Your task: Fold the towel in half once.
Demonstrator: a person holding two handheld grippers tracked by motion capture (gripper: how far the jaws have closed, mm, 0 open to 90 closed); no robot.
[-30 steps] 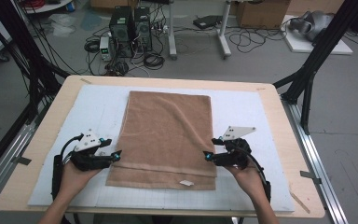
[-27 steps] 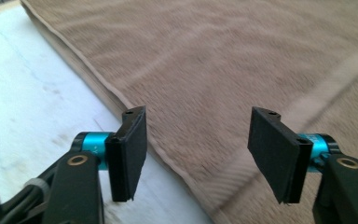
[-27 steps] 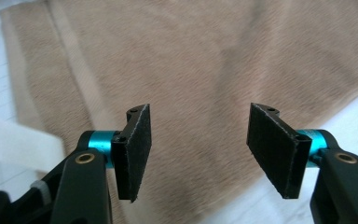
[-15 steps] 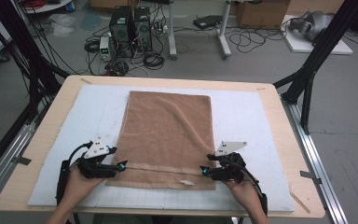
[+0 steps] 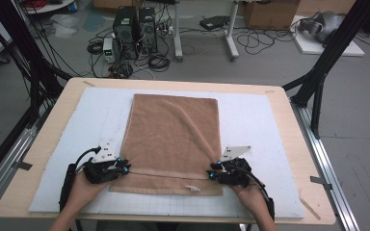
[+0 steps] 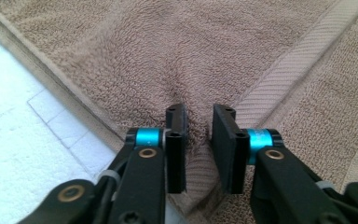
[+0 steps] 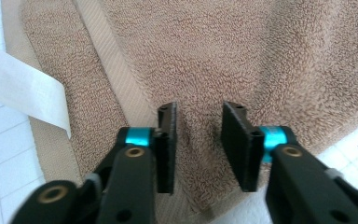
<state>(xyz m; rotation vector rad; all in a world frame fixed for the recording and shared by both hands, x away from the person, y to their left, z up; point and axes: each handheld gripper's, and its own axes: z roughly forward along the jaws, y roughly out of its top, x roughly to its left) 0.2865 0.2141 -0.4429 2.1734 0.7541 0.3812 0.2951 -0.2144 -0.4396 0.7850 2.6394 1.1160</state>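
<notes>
Grey floor with cables, two computer towers (image 5: 135, 26) and cardboard boxes behind one wooden desk (image 5: 294, 120) topped by one white gridded mat (image 5: 260, 120). High view: one brown towel (image 5: 173, 134) lies flat lengthwise at the mat's middle, its near hem close to the desk's near edge, one small white tag (image 5: 191, 187) on that hem. Two grippers: left gripper (image 5: 124, 168) at the towel's near-left corner, right gripper (image 5: 212, 174) at its near-right corner, each held in a hand, jaws on the cloth edge. Left gripper view: left gripper (image 6: 198, 140) jaws just closed in, narrow gap, a ridge of towel (image 6: 214, 56) bunched between the pads, pinched; woven hem band runs diagonally at right, mat at left. Right gripper view: right gripper (image 7: 199, 140) jaws just closed in, slightly wider gap, towel (image 7: 261, 56) fold puckered between the pads, gripped; white tag (image 7: 23, 88) at left, mat grid at both lower corners.
</notes>
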